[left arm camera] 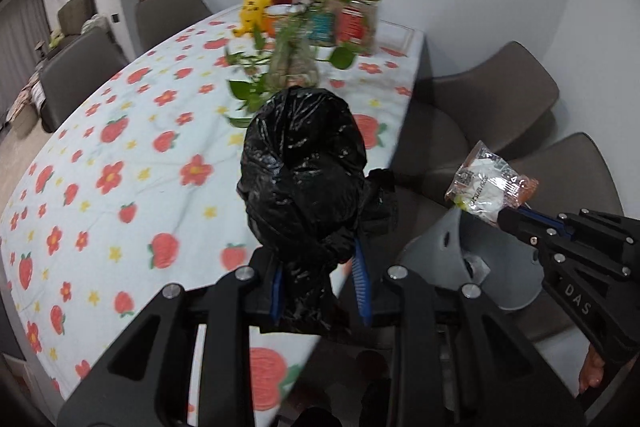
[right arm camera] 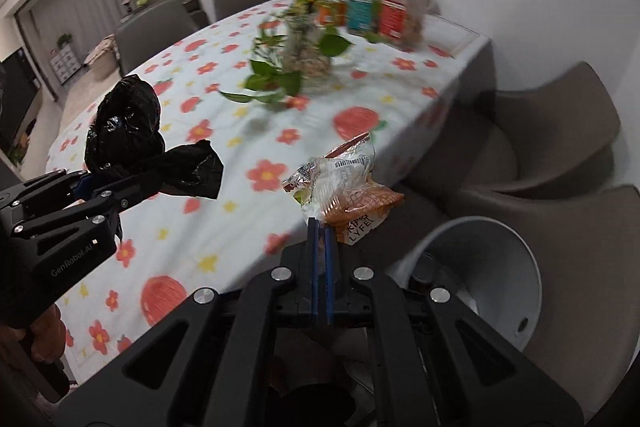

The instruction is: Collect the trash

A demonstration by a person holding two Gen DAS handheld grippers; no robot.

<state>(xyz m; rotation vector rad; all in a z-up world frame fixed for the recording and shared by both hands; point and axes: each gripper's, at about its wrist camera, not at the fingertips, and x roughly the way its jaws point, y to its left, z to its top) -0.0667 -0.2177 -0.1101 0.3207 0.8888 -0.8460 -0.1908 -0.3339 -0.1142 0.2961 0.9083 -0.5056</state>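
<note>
My left gripper [left arm camera: 320,263] is shut on a crumpled black plastic bag [left arm camera: 304,179] and holds it above the table's near edge; the bag also shows in the right wrist view [right arm camera: 128,131], with the left gripper [right arm camera: 116,183] beside it. My right gripper [right arm camera: 322,227] is shut on a clear and orange snack wrapper [right arm camera: 344,187] and holds it in the air near the table edge. The wrapper [left arm camera: 488,185] and right gripper [left arm camera: 508,217] also show at the right of the left wrist view. A grey trash bin [right arm camera: 500,267] stands open below, right of the table; it also shows in the left wrist view [left arm camera: 444,243].
The table [left arm camera: 120,131] has a white cloth with red flowers and strawberries. A vase of green leaves [left arm camera: 292,67], pink flowers, jars and boxes [left arm camera: 352,21] stand at its far end. Grey-brown chairs [left arm camera: 500,95] stand along the right side and at the far left.
</note>
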